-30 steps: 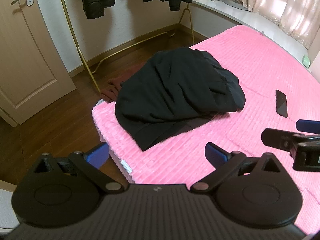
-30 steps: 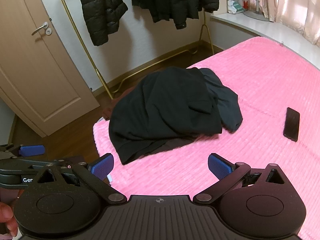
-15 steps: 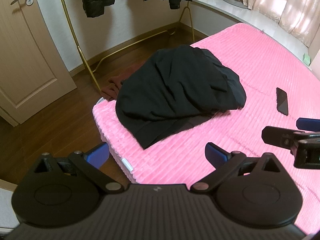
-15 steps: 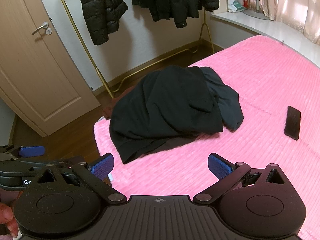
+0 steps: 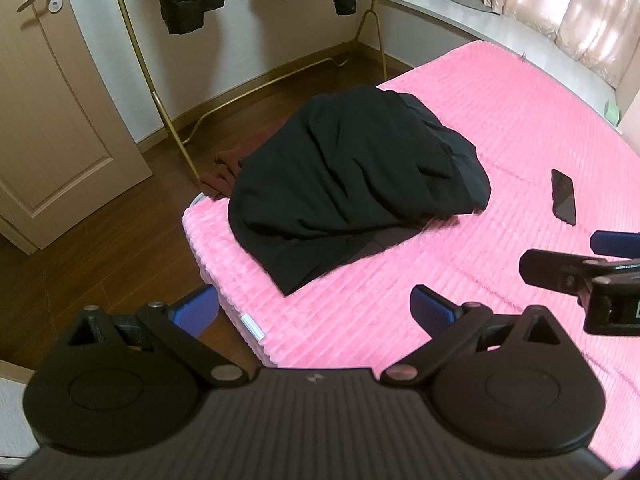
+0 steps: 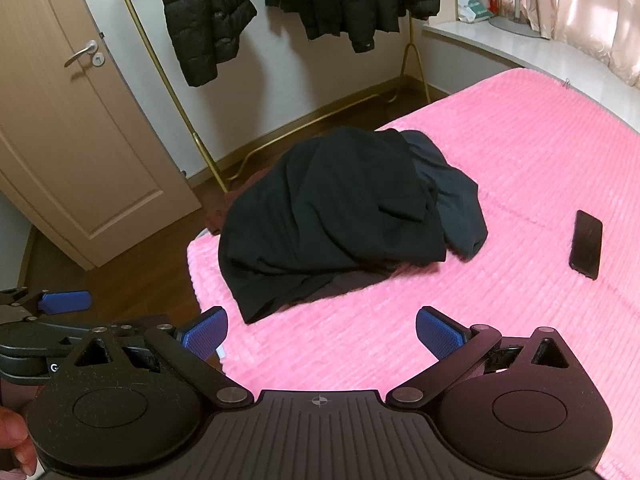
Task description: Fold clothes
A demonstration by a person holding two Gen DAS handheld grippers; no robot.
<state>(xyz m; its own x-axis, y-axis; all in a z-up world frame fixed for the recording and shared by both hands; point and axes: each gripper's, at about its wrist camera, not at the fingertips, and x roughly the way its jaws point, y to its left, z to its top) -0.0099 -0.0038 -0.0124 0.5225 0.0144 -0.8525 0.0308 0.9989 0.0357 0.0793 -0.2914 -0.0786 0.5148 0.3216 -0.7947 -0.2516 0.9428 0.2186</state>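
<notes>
A black garment (image 6: 332, 216) is lying bunched on a bright pink, ribbed bedspread (image 6: 520, 152), with a darker navy piece (image 6: 460, 216) showing at its right side. A glossy black phone (image 6: 586, 244) is resting on the pink. Both grippers, the left gripper (image 5: 314, 306) and the right gripper (image 6: 322, 330), are showing matte black bodies with blue finger pads. A maroon cloth (image 5: 224, 168) is lying on the dark brown wood floor (image 5: 100, 248). Black puffer jackets (image 6: 208, 16) are hanging from a gold rack (image 6: 176, 96) beside a beige door (image 6: 72, 128).
</notes>
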